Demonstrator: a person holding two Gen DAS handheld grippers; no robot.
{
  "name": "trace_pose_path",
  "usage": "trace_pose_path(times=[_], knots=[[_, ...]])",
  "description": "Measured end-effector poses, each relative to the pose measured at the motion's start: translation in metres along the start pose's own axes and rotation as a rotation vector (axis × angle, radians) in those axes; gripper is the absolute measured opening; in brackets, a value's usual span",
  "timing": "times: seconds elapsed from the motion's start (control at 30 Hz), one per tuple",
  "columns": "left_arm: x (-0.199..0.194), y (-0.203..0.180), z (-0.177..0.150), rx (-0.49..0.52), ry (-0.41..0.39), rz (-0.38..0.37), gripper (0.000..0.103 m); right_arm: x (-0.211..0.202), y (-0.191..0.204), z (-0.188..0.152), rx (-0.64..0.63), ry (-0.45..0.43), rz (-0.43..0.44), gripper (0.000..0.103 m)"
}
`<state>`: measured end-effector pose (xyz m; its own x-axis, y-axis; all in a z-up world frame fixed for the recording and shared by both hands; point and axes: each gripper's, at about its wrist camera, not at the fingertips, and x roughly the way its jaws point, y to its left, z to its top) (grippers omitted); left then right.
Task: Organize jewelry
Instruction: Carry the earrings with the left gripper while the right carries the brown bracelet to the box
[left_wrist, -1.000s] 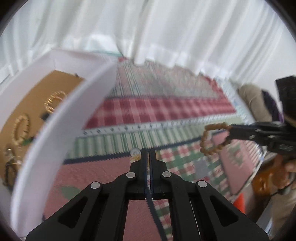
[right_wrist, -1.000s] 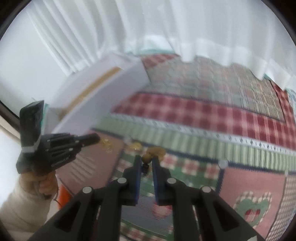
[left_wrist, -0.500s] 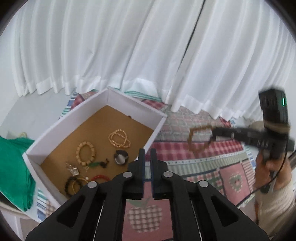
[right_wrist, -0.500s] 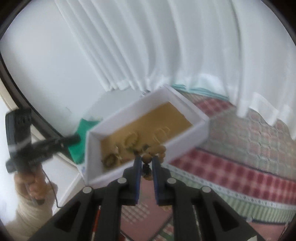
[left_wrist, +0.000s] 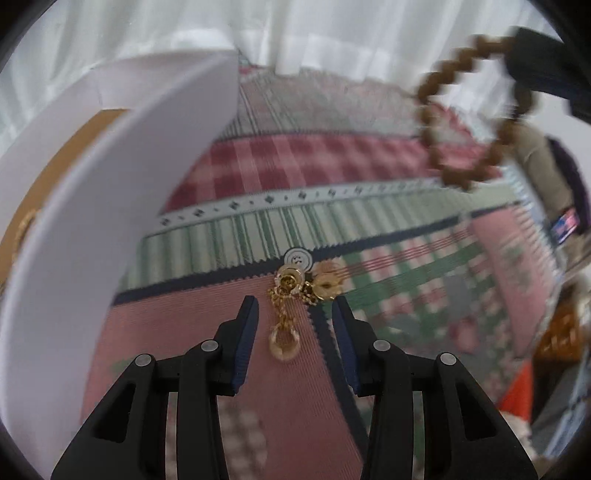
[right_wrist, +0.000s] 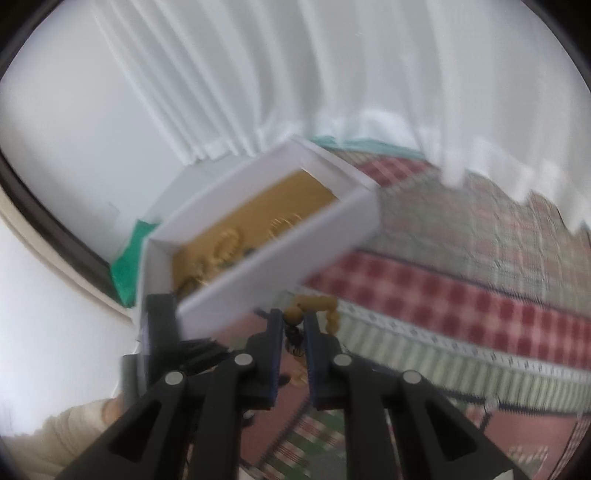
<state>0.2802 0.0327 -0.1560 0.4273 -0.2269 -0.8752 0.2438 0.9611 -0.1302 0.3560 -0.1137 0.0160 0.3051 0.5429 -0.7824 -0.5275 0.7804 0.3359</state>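
Gold-coloured metal caught the light between the tips of my left gripper (left_wrist: 294, 309): a gold chain piece (left_wrist: 291, 308) with round discs and a drop-shaped pendant lay on the pink panel of the patchwork cloth (left_wrist: 306, 166), just below a white button (left_wrist: 298, 257) sewn to it. The left jaws had just been opening and stood apart, the chain lying in the gap at and just beyond the tips, neither pad pressing on it. Only the left view showed this piece clearly; in the right view the spot sat behind my own fingers and was blurred. The left view also showed the brown bead bracelet (left_wrist: 476, 110) hanging as a loop at upper right, dangling from the dark tips of my right gripper (right_wrist: 293, 325). The right view gave the grip itself: the jaws were nearly closed on the bracelet (right_wrist: 317, 306), a few beads curling out above and to the right of the tips. The right view alone showed the inside of the white box (right_wrist: 280, 254), its brown floor holding several beaded and gold rings, too blurred to sort. In the left view the box (left_wrist: 122, 206) was mostly a near white wall at left, just beside the chain. The right view further showed the left gripper's body (right_wrist: 162, 339) at lower left with a cream sleeve (right_wrist: 55, 439), a green cloth (right_wrist: 129, 262) behind the box, and white curtains (right_wrist: 295, 74).
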Motion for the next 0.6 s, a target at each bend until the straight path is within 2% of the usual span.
trace_pose_path(times=[0.07,0.13,0.2,0.23,0.27,0.3,0.43,0.6], knots=[[0.018,-0.004,0.001,0.014,0.012,0.051,0.043,0.002,-0.018,-0.015,0.028,0.01,-0.017,0.012],[0.03,-0.003,0.001,0.006,0.026,0.069,0.042,0.005,-0.035,-0.03,0.066,0.019,-0.015,0.012],[0.033,-0.003,0.002,0.011,-0.019,0.075,0.042,0.009,-0.051,-0.044,0.098,0.029,-0.015,0.012],[0.036,-0.003,0.003,0.01,-0.029,0.075,0.036,0.01,-0.054,-0.048,0.103,0.03,-0.018,0.012],[0.037,-0.003,0.004,0.01,-0.035,0.072,0.025,0.012,-0.06,-0.054,0.112,0.032,-0.019,0.012],[0.038,-0.004,0.005,0.011,-0.034,0.069,0.022,0.013,-0.063,-0.057,0.12,0.033,-0.016,0.012],[0.025,-0.003,0.011,-0.013,-0.045,0.013,0.021,0.016,-0.072,-0.067,0.147,0.032,-0.005,0.012],[-0.026,0.006,0.019,-0.093,-0.116,-0.089,0.021,0.008,-0.071,-0.066,0.138,0.008,-0.005,0.012]])
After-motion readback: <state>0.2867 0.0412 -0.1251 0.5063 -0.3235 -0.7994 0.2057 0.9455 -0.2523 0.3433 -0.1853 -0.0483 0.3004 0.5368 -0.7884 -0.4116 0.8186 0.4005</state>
